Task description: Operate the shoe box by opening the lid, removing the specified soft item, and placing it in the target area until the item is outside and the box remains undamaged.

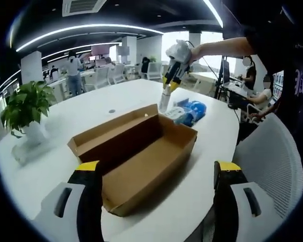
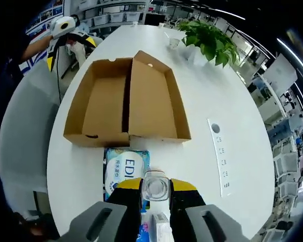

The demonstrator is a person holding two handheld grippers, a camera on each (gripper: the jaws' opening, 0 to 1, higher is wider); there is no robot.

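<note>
The box lies open on the surface. Right tool is clenched on a clear cup; left tool released. Soft blue pack, seemingly light and squashy, sits at the box's 6 o'clock; pinch an edge.

Brown cardboard shoe box, open and empty, resting on the white tabletop with its lid folded out flat beside the tray. Blue-and-white soft pack lying flat on the tabletop just outside one short end of the box.
</note>
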